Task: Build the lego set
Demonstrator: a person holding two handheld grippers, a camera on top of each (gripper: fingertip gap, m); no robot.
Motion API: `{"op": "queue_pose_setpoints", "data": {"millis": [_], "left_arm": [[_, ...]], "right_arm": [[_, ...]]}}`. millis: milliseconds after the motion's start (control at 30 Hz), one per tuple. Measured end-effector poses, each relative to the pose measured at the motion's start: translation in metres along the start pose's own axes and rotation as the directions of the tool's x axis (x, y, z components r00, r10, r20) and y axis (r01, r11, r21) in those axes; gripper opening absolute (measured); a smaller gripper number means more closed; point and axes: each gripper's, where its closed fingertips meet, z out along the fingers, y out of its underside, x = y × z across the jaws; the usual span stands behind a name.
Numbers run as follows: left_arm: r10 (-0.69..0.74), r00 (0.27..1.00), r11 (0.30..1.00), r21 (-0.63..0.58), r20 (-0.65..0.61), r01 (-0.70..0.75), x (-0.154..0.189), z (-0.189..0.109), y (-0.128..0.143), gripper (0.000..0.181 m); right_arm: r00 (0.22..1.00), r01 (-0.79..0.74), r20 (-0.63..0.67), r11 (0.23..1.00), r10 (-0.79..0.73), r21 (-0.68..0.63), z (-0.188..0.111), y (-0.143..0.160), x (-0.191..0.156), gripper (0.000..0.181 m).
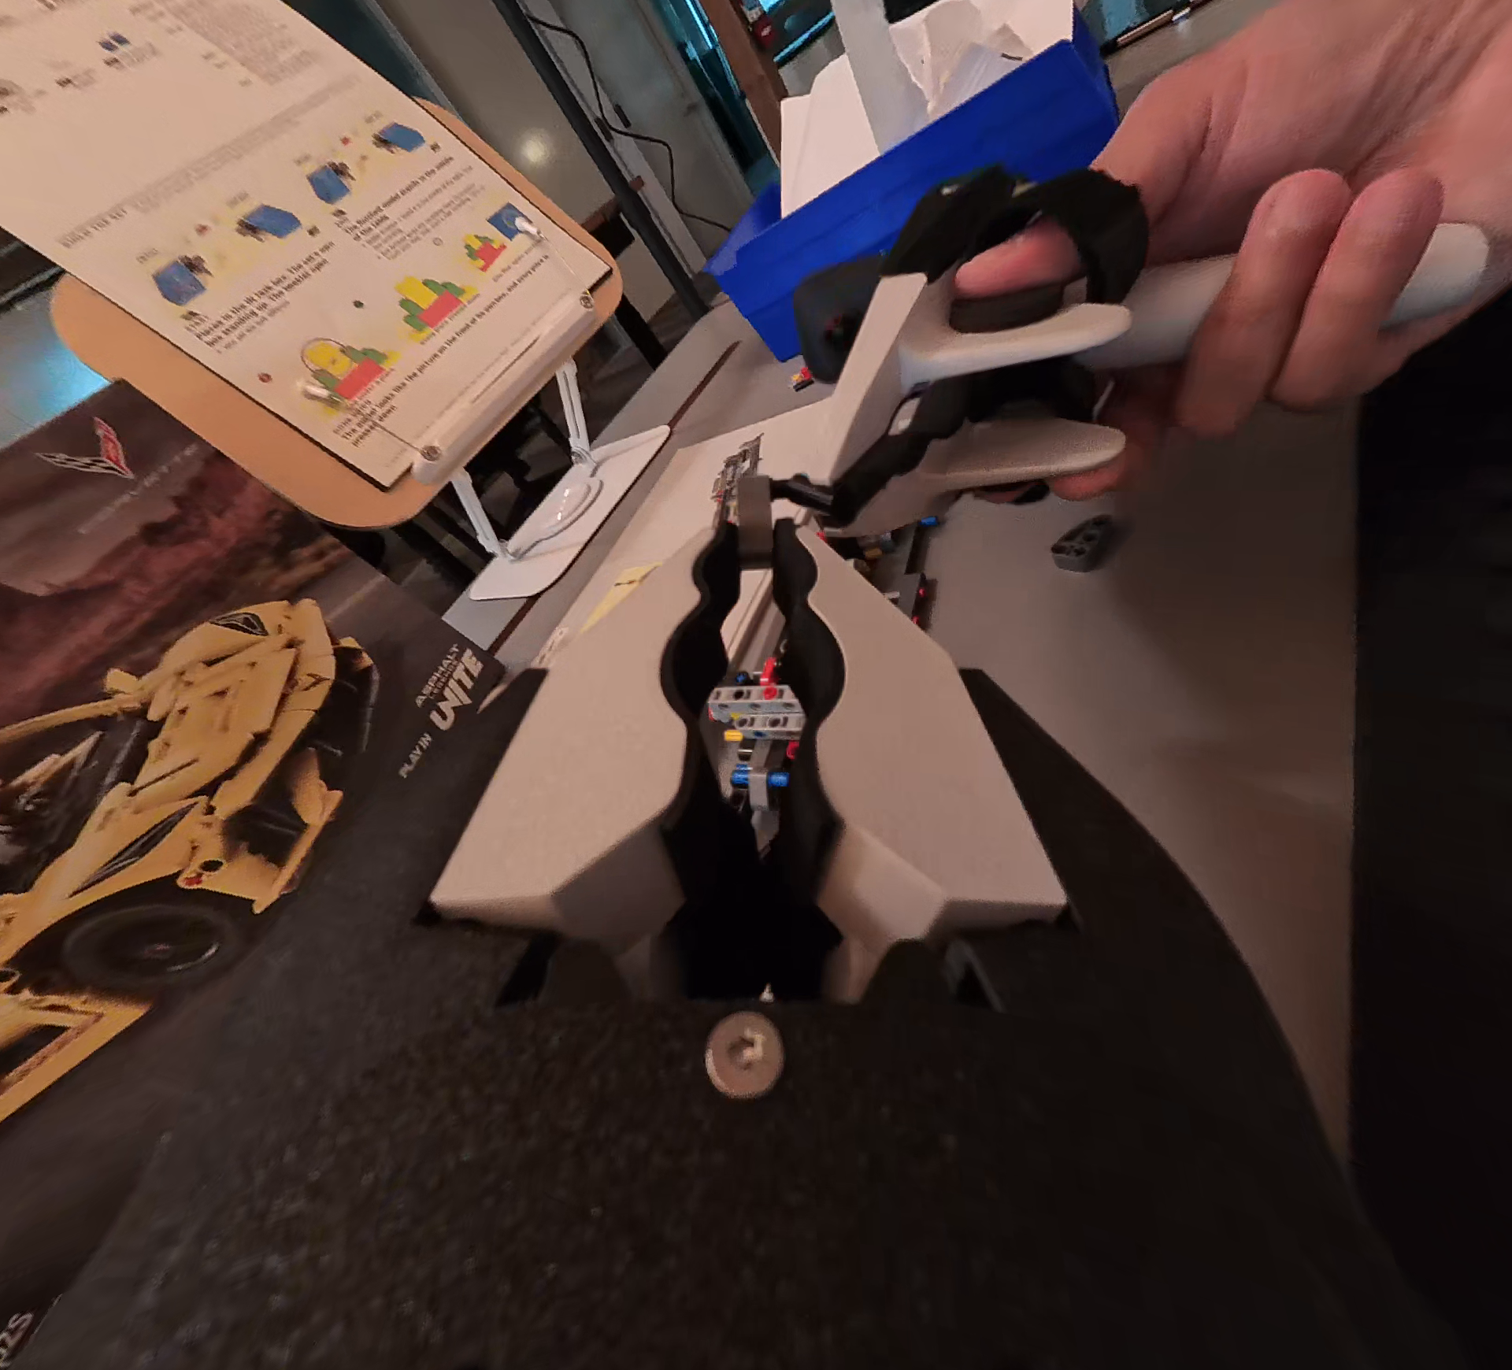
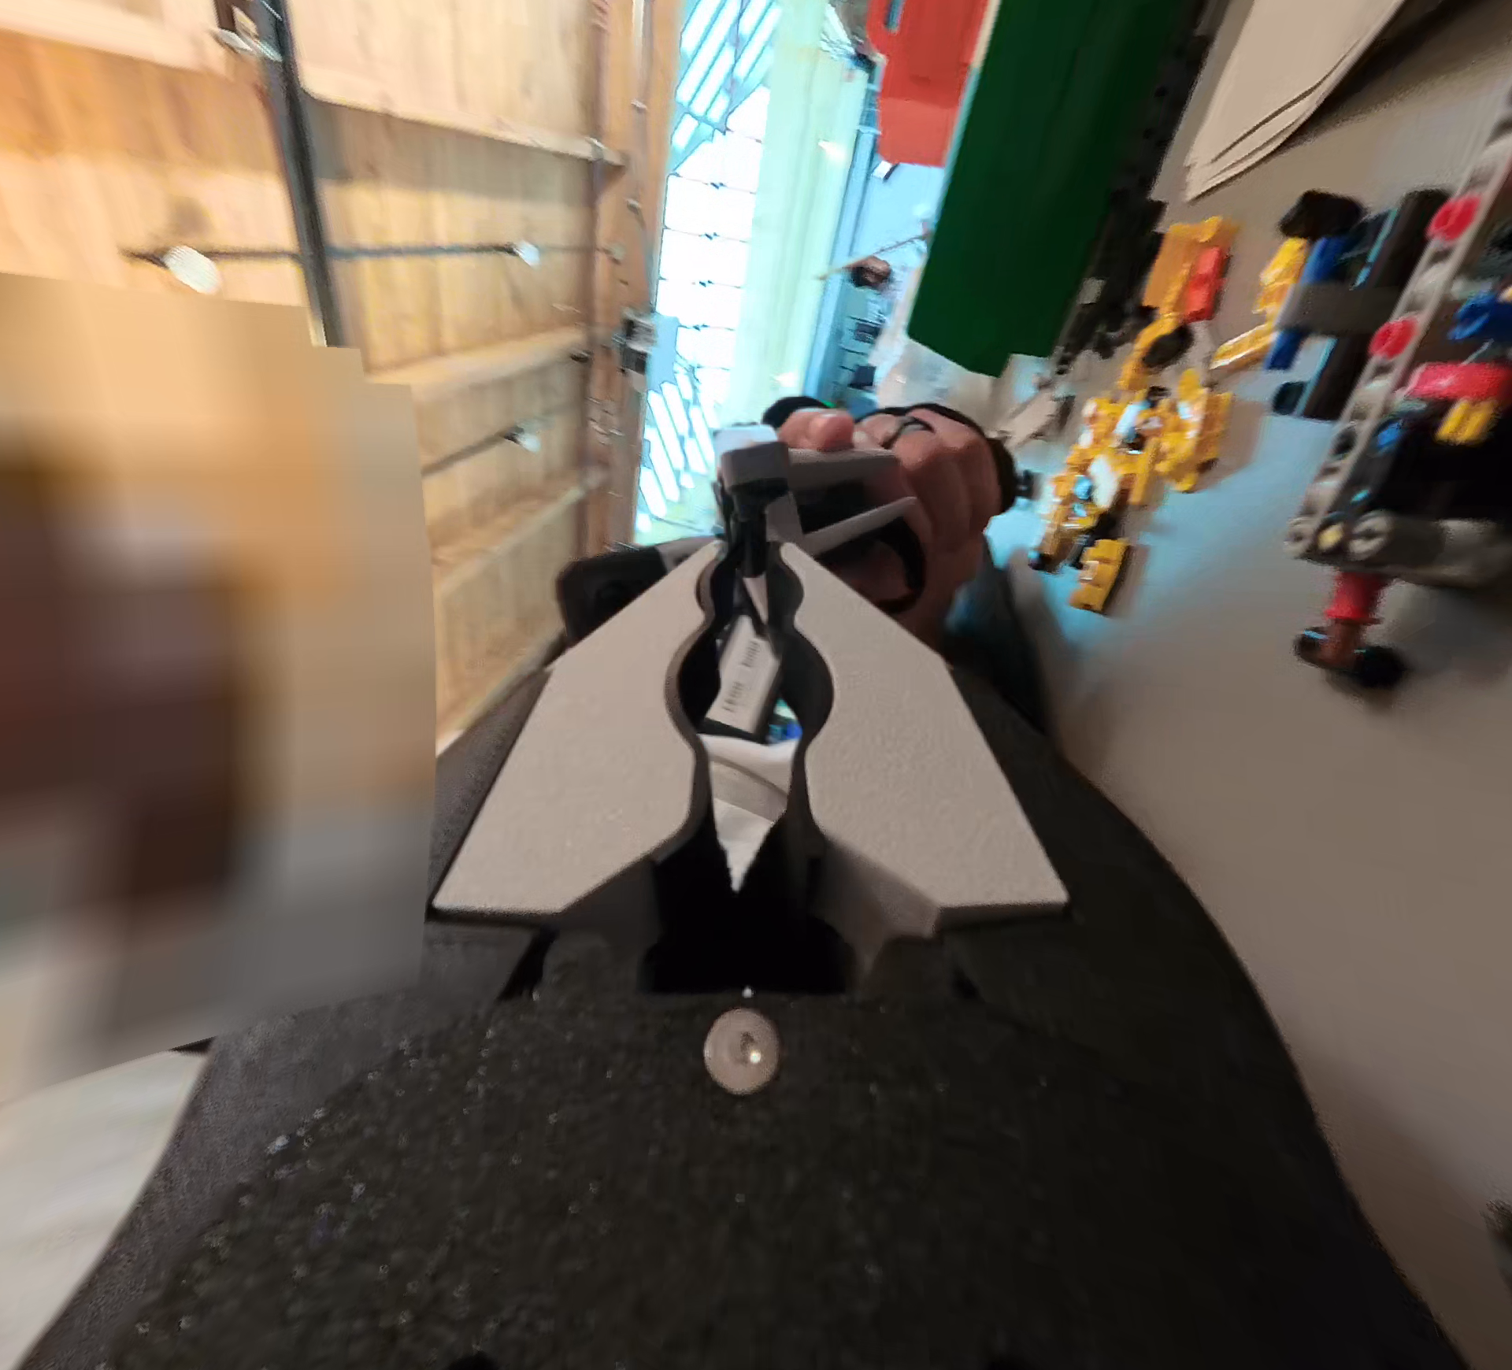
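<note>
While both grippers meet above the table [image 1: 1227, 676], a grey piece [image 1: 754, 522] is pinched between the tips of the left gripper [image 1: 757, 549], jaws narrow on it. A black pin [image 1: 800, 488] is held in the right gripper [image 1: 826, 492], nearly closed on it and pointed at the grey piece; contact between pin and piece cannot be told. In the right wrist view the right gripper [image 2: 749, 554] is seen end-on to the left one, picture blurred.

Parts judged light, rigid plastic, smooth and apt to slip or twist in the tips. Pin best held by its rear half, front end left free for the hole. Grey piece best gripped on its flat sides, hole left clear. Push-in force judged small but alignment critical.

Built chassis [image 2: 1407, 382] and yellow parts [image 2: 1137, 431] lie on the table. Box [image 1: 164, 717] lies to the left, instruction sheet [image 1: 270, 185] stands beyond it.
</note>
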Motion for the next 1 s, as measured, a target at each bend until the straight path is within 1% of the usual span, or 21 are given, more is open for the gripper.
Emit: {"op": "queue_pose_setpoints", "data": {"millis": [67, 133, 167, 200, 233, 300, 433, 500, 533, 833, 867, 900, 967, 1000], "left_arm": [[-0.011, 1.0, 1.0, -0.019, -0.011, 0.01, 0.0, 0.001, 0.004, 0.007], [-0.018, 1.0, 0.999, -0.042, -0.006, 0.018, -0.002, 0.002, 0.01, 0.006], [-0.017, 1.0, 0.998, -0.052, -0.01, 0.017, -0.001, 0.002, 0.012, 0.006], [-0.025, 0.999, 0.998, -0.057, -0.031, 0.023, 0.002, 0.002, 0.013, 0.006], [-0.032, 0.998, 0.998, -0.063, -0.052, 0.029, 0.006, 0.003, 0.014, 0.006], [-0.04, 0.995, 0.998, -0.057, -0.087, 0.035, 0.013, 0.003, 0.013, 0.006], [-0.074, 0.989, 0.997, -0.045, -0.131, 0.068, 0.02, 0.003, 0.009, 0.006], [-0.07, 0.987, 0.997, -0.055, -0.146, 0.063, 0.025, 0.005, 0.01, 0.006], [-0.062, 0.987, 0.997, -0.06, -0.15, 0.054, 0.028, 0.006, 0.01, 0.007], [-0.04, 0.988, 0.996, -0.079, -0.148, 0.028, 0.029, 0.007, 0.014, 0.006], [-0.031, 0.991, 0.996, -0.093, -0.131, 0.019, 0.026, 0.007, 0.017, 0.006], [-0.027, 0.995, 0.993, -0.115, -0.098, 0.016, 0.019, 0.007, 0.023, 0.006], [-0.072, 0.994, 0.99, -0.126, -0.079, 0.062, 0.011, 0.007, 0.026, 0.006], [-0.099, 0.992, 0.989, -0.12, -0.074, 0.089, 0.009, 0.007, 0.024, 0.006]], "right_arm": [[0.992, 0.083, -0.088, 0.995, -0.088, -0.056, -0.005, 0.001, 0.006, 0.006], [0.963, 0.173, -0.182, 0.975, -0.198, -0.14, -0.011, 0.003, 0.015, 0.006], [0.935, 0.237, -0.221, 0.952, -0.278, -0.195, -0.015, 0.004, 0.018, 0.006], [0.904, 0.304, -0.233, 0.922, -0.358, -0.239, -0.016, 0.005, 0.017, 0.011], [0.869, 0.358, -0.252, 0.894, -0.425, -0.269, -0.018, 0.004, 0.017, 0.006], [0.811, 0.402, -0.301, 0.851, -0.502, -0.338, -0.025, 0.002, 0.024, 0.006], [0.825, 0.416, -0.264, 0.854, -0.499, -0.314, -0.029, -0.005, 0.016, 0.006], [0.817, 0.424, -0.254, 0.838, -0.518, -0.344, -0.028, -0.002, 0.018, 0.006], [0.821, 0.43, -0.239, 0.836, -0.519, -0.341, -0.026, -0.001, 0.015, 0.006], [0.834, 0.406, -0.239, 0.846, -0.498, -0.345, -0.026, -0.001, 0.019, 0.006], [0.807, 0.415, -0.268, 0.828, -0.527, -0.377, -0.03, -0.001, 0.024, 0.006], [0.751, 0.434, -0.307, 0.788, -0.585, -0.437, -0.037, 0.0, 0.031, 0.006], [0.578, 0.462, -0.374, 0.668, -0.726, -0.583, -0.053, -0.002, 0.048, 0.006], [0.473, 0.432, -0.4, 0.602, -0.785, -0.671, -0.064, -0.002, 0.059, 0.006]]}}
